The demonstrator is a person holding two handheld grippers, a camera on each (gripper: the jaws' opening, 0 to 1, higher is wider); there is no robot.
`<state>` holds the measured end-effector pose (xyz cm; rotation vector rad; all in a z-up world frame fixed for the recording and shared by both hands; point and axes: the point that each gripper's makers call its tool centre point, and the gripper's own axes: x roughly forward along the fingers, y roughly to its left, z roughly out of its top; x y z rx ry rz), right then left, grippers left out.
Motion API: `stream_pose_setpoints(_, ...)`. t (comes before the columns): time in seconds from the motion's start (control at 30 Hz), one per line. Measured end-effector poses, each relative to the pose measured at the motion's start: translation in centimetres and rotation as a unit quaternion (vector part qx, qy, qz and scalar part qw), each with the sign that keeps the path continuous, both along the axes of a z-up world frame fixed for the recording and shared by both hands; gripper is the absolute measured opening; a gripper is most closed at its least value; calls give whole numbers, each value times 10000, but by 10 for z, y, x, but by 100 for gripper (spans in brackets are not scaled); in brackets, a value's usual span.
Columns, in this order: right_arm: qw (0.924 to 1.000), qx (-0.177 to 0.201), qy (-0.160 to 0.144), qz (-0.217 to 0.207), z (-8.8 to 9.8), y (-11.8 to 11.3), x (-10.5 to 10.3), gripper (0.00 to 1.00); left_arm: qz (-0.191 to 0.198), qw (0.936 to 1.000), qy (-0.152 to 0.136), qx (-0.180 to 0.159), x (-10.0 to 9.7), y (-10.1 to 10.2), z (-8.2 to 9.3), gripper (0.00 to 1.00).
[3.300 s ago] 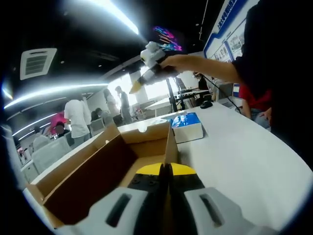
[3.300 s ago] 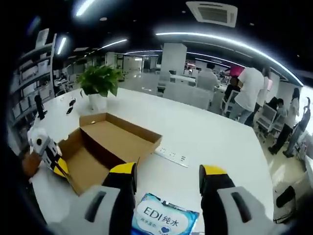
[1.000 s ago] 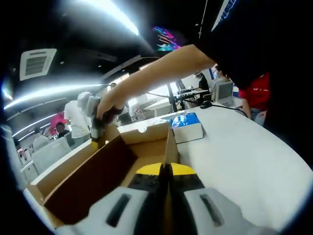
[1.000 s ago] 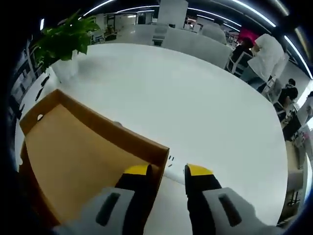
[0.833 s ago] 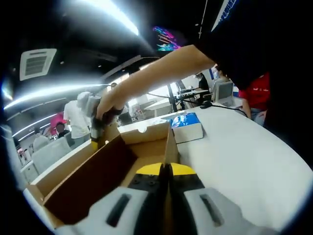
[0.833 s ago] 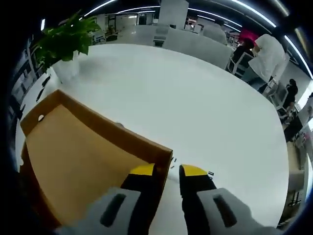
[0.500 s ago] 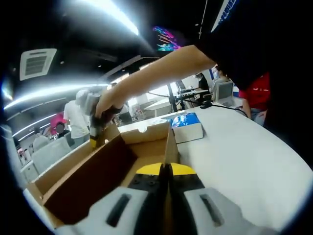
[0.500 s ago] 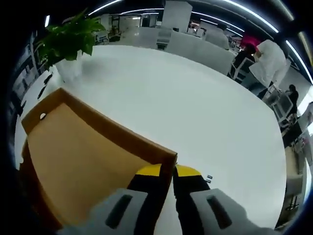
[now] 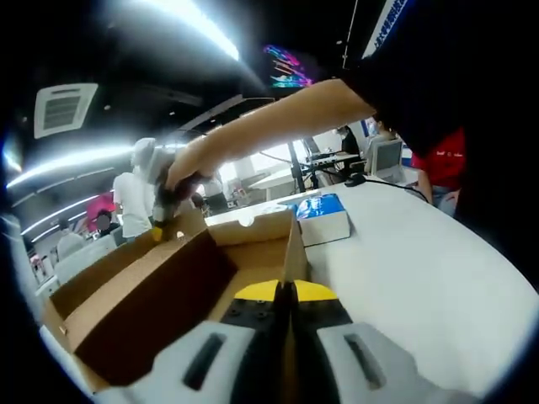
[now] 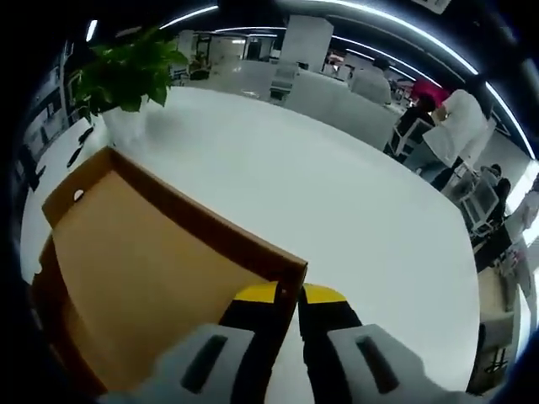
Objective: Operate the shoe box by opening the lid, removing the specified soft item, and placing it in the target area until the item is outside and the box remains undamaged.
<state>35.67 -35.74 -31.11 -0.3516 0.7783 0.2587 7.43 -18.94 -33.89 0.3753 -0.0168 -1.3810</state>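
Note:
The brown cardboard shoe box (image 9: pixel 244 252) lies open on the white table (image 9: pixel 421 269). My left gripper (image 9: pixel 285 290) is shut on the box's thin near side wall (image 9: pixel 293 244). The hinged lid (image 9: pixel 109 265) slopes up at the left, its inner face (image 10: pixel 143 269) broad in the right gripper view. My right gripper (image 10: pixel 288 295) is shut on the lid's front rim; seen from the left gripper view, that right gripper (image 9: pixel 164 220) sits in a person's hand at the lid's far corner. A blue and white soft packet (image 9: pixel 322 213) lies on the table beyond the box.
A potted green plant (image 10: pixel 126 76) stands at the table's far side. The person's bare arm (image 9: pixel 286 114) reaches across above the box. White desks, chairs and several people (image 10: pixel 455 126) are in the background. A keyboard and mouse (image 9: pixel 358 178) lie far along the table.
My right gripper has shut on the lid's rim and raised it, so the lid now stands higher. My left gripper has stayed shut on the side wall.

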Motion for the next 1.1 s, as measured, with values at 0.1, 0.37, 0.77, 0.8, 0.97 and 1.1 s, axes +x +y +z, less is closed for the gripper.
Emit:
stream_pose_setpoints(0.1, 9999, -52, -119, 56, 7, 2, 0, 7, -1, 10000, 2, 0, -1, 0, 1, 4)
stream_pose_setpoints(0.37, 9988, -103, -459, 145, 34, 4, -10, 7, -3, 10000, 2, 1, -1, 0, 0, 4)
stream_pose_setpoints(0.77, 9952, -13, -943, 260, 65, 4, -26, 7, 0, 10000, -5, 3, -1, -1, 2, 4)
stream_pose_setpoints(0.8, 9950, -4, -969, 253, 67, 3, -27, 7, -1, 10000, -3, 3, -1, -1, 1, 4)
stream_pose_setpoints(0.97, 9930, -54, -1126, 349, 79, 4, -39, 7, -1, 10000, -7, 3, -1, -1, 1, 4)
stream_pose_setpoints(1.1, 9916, -45, -1233, 387, 84, 4, -44, 7, 1, 10000, -10, 3, -1, -1, 1, 4)
